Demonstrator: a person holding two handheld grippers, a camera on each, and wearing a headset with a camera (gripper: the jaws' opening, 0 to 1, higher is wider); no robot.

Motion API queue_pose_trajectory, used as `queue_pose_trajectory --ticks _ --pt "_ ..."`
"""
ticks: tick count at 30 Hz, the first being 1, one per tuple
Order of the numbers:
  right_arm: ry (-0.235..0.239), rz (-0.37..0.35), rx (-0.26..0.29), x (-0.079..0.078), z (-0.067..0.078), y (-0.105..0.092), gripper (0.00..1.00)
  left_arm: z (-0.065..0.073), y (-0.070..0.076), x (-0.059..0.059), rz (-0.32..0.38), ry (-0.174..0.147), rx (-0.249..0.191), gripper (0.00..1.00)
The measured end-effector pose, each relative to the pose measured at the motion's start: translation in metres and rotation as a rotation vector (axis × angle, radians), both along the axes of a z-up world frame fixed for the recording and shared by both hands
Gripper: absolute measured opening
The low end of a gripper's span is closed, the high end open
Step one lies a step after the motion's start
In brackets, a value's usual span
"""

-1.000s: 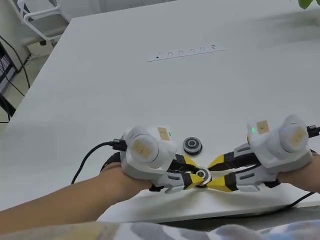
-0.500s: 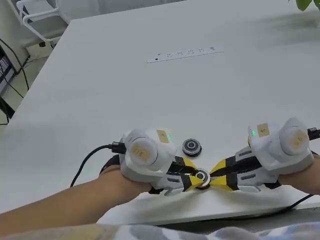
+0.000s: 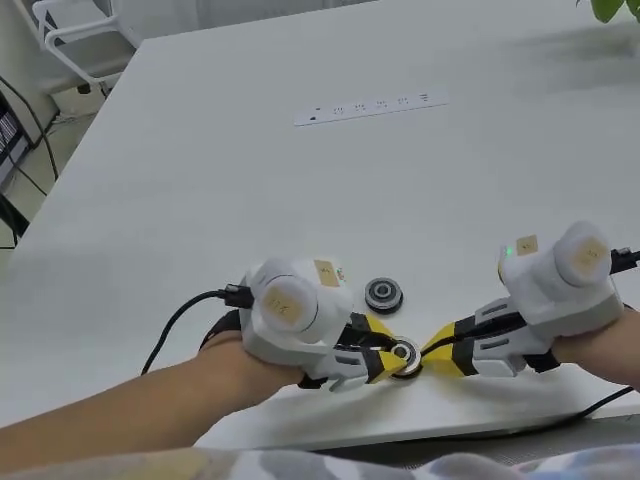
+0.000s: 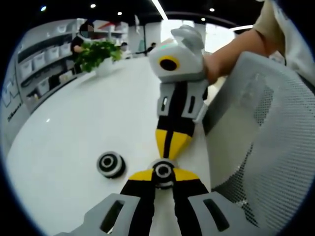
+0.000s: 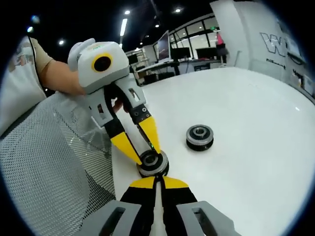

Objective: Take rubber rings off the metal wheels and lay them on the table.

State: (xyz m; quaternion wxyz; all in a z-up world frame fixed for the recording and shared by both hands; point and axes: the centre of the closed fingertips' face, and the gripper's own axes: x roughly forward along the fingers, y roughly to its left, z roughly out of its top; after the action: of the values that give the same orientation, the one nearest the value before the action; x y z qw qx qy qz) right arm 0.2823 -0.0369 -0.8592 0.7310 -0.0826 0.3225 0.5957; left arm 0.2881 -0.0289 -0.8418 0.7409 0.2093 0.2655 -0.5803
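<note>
The white desk [image 3: 200, 180] is carrying one rubber-ringed wheel [image 3: 384, 292], lying flat near its front edge, and a socket strip [image 3: 370, 106] lying toward its far edge.

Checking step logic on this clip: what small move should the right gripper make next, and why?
Probably draw the right gripper gently away to peel the rubber ring. The left gripper clamps the wheel, and the right fingers are closed at its rim, though whether they pinch the ring is unclear.
</note>
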Motion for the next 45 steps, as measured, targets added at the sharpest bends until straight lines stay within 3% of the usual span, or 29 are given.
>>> queue_pose_trajectory --ticks 5,6,13,22,25,32,45 --pt "-0.039 0.011 -0.012 0.001 0.001 0.0 0.04 0.0 0.0 0.0 -0.002 -0.001 -0.004 0.13" --pt "-0.073 0.016 -0.013 0.003 0.004 0.001 0.06 0.0 0.0 0.0 -0.003 -0.002 -0.003 0.13" --pt "-0.052 0.019 -0.025 0.003 0.003 -0.003 0.05 0.0 0.0 0.0 -0.002 -0.005 0.002 0.13" --pt "-0.077 0.03 -0.043 0.001 0.002 -0.001 0.0 0.0 0.0 0.0 -0.001 -0.01 0.006 0.13" --pt "-0.052 0.011 -0.033 0.002 0.002 -0.002 0.0 0.0 0.0 0.0 -0.001 -0.011 0.007 0.13" --pt "0.08 -0.11 0.081 0.002 0.012 -0.004 0.0 0.0 0.0 0.0 0.002 -0.012 0.008 0.13" --pt "0.204 -0.201 0.194 0.002 0.019 0.001 0.0 0.0 0.0 0.0 0.008 -0.018 0.013 0.13"
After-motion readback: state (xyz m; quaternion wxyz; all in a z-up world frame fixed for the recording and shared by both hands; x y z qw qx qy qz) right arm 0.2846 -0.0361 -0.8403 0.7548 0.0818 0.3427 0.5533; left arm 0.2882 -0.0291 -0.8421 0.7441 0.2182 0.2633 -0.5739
